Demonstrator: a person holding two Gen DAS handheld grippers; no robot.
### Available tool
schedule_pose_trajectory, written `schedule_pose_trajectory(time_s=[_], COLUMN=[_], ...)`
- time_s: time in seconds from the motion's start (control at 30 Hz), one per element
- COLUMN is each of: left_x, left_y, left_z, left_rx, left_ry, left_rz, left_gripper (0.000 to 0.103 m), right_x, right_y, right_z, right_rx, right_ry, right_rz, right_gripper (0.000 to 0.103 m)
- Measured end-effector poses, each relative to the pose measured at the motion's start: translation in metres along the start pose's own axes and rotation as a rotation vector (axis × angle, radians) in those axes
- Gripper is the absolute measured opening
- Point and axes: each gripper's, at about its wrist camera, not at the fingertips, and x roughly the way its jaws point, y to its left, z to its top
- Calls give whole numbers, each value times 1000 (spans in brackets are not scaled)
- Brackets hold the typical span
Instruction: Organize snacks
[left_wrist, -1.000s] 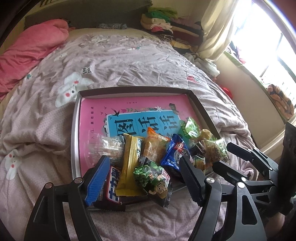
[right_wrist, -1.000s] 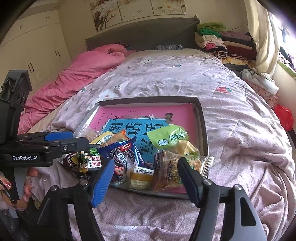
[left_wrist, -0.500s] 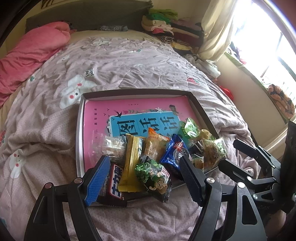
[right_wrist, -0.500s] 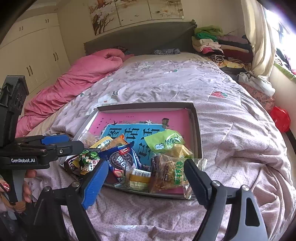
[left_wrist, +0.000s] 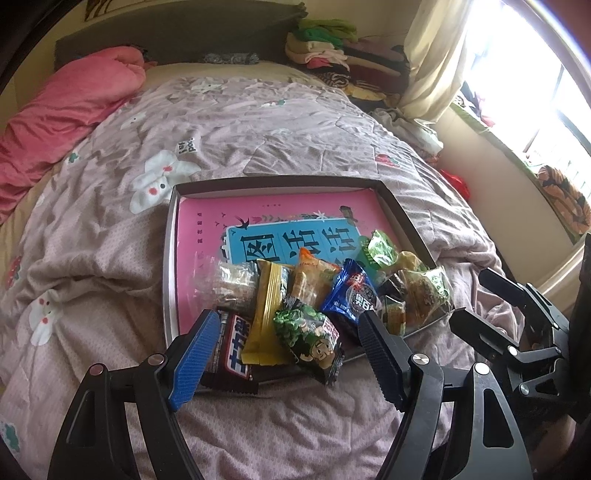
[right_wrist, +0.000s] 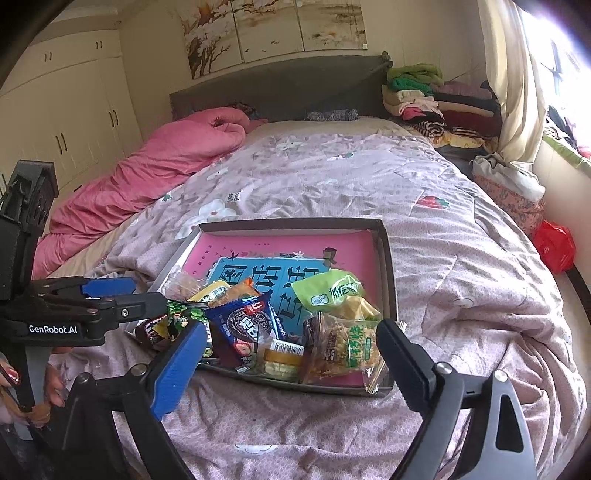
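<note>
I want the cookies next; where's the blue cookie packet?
In the right wrist view, the blue cookie packet lies in the tray, near edge, left of the clear cracker bag.

Around the bed I see this: a mauve quilt printed with white rabbits covers it. Along its left side lies a rumpled pink duvet. At its head stands a dark grey headboard, and above that hangs a painting of bare trees. Folded clothes are stacked at the bed's far right corner, beside a cream curtain. White wardrobe doors stand left of the bed. A red bag sits low off its right edge.
</note>
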Motion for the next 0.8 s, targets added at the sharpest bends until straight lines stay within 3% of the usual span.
schedule_pose_trajectory(time_s=[0.8], left_x=[-14], left_y=[2], left_z=[-20], left_rx=[-18], left_ry=[11], left_rz=[23], left_gripper=[79], right_x=[-12], right_y=[11], right_z=[-7], right_rx=[6], right_ry=[2], right_rz=[-13], right_gripper=[97])
